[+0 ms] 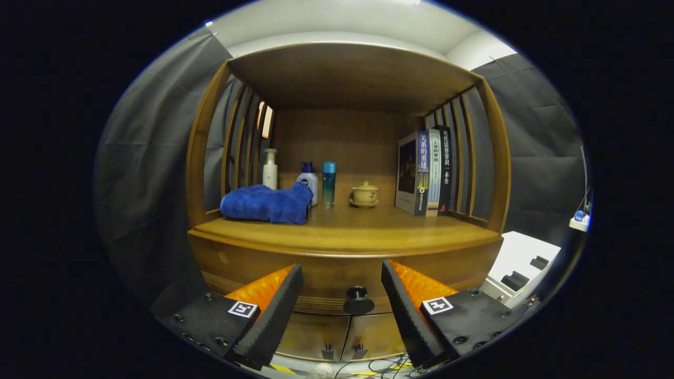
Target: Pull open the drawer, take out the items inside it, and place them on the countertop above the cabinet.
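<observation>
Smooth satin wood cabinet (pixel 337 263); fluffy cloth towel (pixel 266 204).

I see my gripper (pixel 342 308) with fingers spread wide, the drawer knob (pixel 358 300) between them untouched, drawer (pixel 337 279) shut; beyond them a blue towel (pixel 266 204) lies on the surface (pixel 347 231).

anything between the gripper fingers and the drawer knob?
Nothing: in the gripper view the open gripper faces the drawer knob across a bare gap, fingers apart.
</observation>
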